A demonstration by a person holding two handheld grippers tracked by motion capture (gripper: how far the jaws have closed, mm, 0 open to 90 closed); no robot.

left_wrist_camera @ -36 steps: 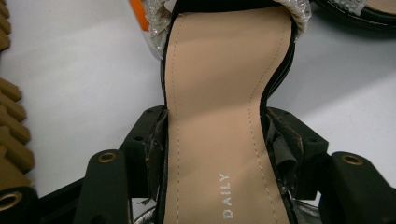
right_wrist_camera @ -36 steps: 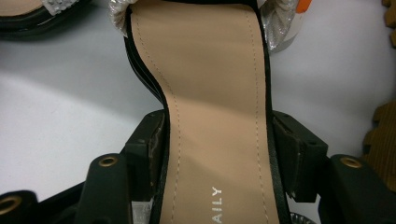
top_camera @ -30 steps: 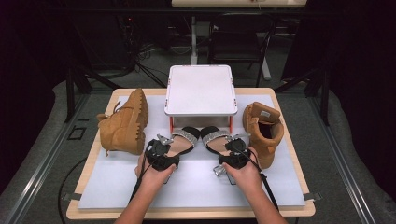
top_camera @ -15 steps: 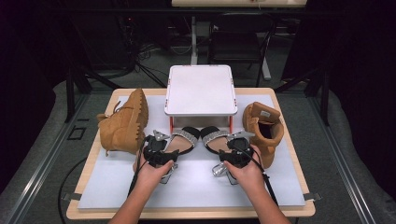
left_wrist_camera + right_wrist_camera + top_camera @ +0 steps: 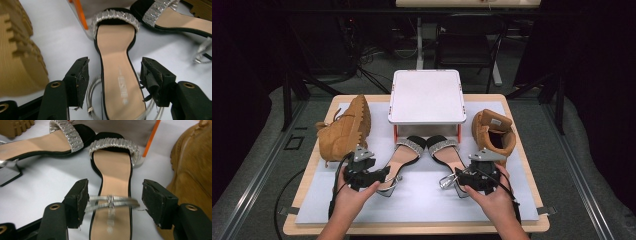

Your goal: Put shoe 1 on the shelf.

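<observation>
Both grippers, left and right, stand open, each straddling one black, silver-strapped heeled sandal, apparently lined up for gripping.

- Two sandals lie side by side before the raised tray, mid-counter.
- One boot lies left, the other boot right.
- My jaws straddle each sandal's heel end.

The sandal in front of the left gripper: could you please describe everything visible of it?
The left sandal is a black high-heeled shoe with a tan insole bearing a faded print, a glittery silver toe band and a thin silver ankle strap. It lies on the white mat, toe toward the raised white platform. The left gripper straddles it, jaws apart.
</observation>
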